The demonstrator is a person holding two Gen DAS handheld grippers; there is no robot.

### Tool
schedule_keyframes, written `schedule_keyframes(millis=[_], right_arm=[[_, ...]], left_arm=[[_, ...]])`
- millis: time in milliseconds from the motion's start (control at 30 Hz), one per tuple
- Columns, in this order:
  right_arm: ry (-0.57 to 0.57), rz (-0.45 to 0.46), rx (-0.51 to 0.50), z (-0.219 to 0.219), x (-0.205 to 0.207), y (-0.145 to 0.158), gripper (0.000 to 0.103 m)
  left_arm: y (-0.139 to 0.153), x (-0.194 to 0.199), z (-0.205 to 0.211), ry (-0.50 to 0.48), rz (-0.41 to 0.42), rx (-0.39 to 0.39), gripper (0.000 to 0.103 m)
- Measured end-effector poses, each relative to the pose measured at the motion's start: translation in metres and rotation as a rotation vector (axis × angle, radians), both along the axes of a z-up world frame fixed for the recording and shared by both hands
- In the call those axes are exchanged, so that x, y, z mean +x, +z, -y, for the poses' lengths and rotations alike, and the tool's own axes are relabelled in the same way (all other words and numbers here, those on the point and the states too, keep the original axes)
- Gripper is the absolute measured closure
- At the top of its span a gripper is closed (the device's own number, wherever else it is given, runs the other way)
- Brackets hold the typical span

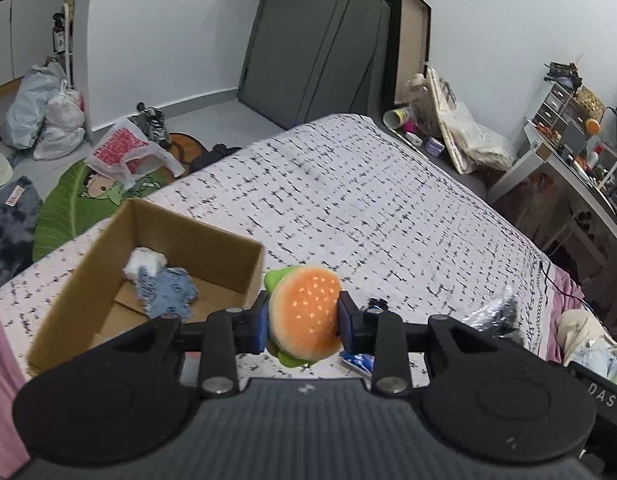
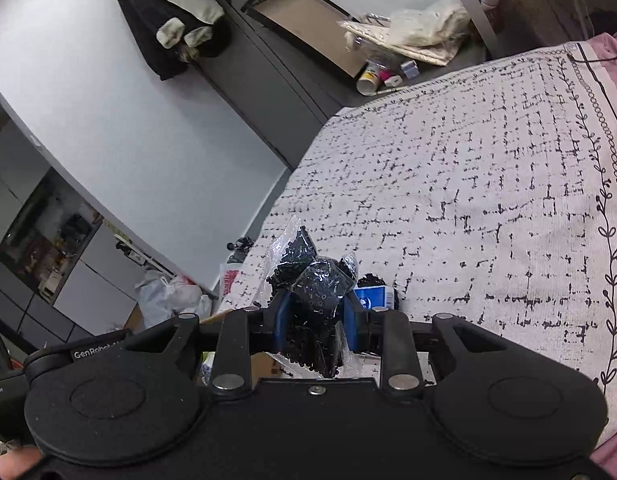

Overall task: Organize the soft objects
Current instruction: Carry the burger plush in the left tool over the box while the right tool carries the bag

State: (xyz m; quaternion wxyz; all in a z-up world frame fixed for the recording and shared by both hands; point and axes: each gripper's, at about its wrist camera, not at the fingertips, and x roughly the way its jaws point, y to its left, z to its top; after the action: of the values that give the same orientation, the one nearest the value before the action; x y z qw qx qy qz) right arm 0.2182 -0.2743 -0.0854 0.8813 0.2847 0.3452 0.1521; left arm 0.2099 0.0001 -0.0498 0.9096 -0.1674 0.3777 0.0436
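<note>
**Both grippers loaded above the bed, box waiting to the left**

The bed [image 1: 388, 208], covered in a white spread with black dashed marks, fills most of both views. On its left part sits an open brown cardboard box [image 1: 244, 264], which already holds a pale blue and white crumpled cloth [image 1: 164, 284] on its floor.

The left gripper [image 1: 304, 316] is clamped on a round plush hamburger toy with an orange bun and green lettuce edge [image 1: 308, 312], held in the air just right of the box's near corner. The right gripper [image 2: 316, 312] is closed around a clear plastic bag packed with small black pieces [image 2: 316, 292], also lifted off the spread. A small blue and white packet [image 2: 372, 298] lies on the bed just beyond that bag.

The step in hand looks like carrying: both items are gripped and neither is in the box. The hamburger seems nearest to delivery; the next move likely calls for shifting the left gripper leftward over the box opening, then parting its fingers to drop the toy beside the cloth.
</note>
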Motion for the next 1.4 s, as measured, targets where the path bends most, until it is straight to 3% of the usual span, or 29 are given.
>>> schedule_keyframes(millis=[700,1167,1400], right_arm=[[0.128,0.070,-0.012,-0.045,-0.018,0.021,0.075],[0.199,0.072,-0.033,-0.085,-0.020,0.017,0.076],[0.227,0.057,-0.037,-0.100,-0.020,0.011,0.075]], left_arm=[[0.028,-0.029,-0.077,0.093,0.038,0.034,0.070],[0.000,-0.037,-0.108,0.112,0.011,0.027,0.070],[-0.027,-0.038,-0.123,0.125,-0.030,-0.031,0.070]])
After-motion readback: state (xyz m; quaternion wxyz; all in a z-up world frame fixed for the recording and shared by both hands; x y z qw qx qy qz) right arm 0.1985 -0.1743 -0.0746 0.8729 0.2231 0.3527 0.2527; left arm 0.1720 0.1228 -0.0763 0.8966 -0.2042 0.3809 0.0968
